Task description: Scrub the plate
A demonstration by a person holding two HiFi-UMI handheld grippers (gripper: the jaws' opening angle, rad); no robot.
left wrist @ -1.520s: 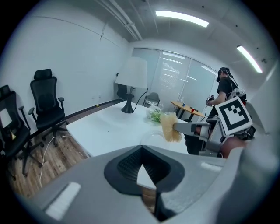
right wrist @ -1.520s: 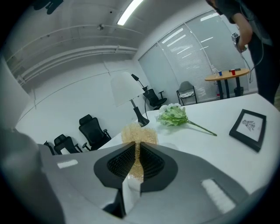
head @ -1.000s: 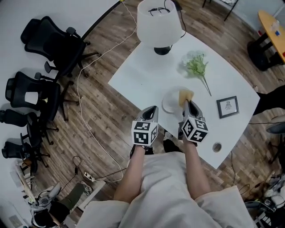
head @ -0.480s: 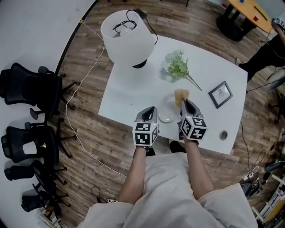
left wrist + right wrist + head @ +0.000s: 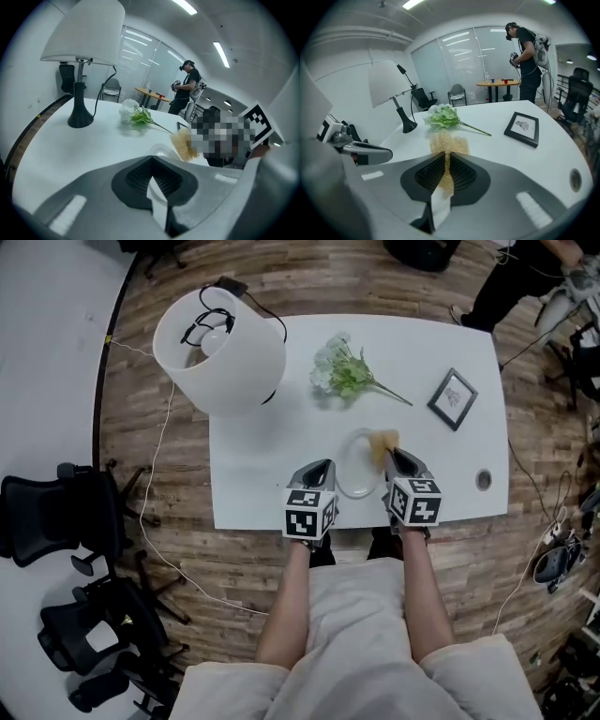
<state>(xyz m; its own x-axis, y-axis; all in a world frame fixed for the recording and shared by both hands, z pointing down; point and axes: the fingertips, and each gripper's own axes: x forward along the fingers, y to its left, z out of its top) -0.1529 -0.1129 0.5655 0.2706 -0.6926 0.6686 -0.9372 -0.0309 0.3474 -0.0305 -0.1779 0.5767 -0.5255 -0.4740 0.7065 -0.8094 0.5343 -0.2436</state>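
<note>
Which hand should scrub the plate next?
Right. The right hand-held gripper is shut on the yellow mesh scrubbing sponge, right by the rim of the round white plate. The left hand-held gripper is shut with nothing between its jaws, so it has nothing to scrub with.

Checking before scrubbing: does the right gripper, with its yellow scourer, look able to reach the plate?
Probably yes: the right gripper holds the yellow scourer at the edge of the plate, nothing lies between, and the left gripper sits aside.
</note>
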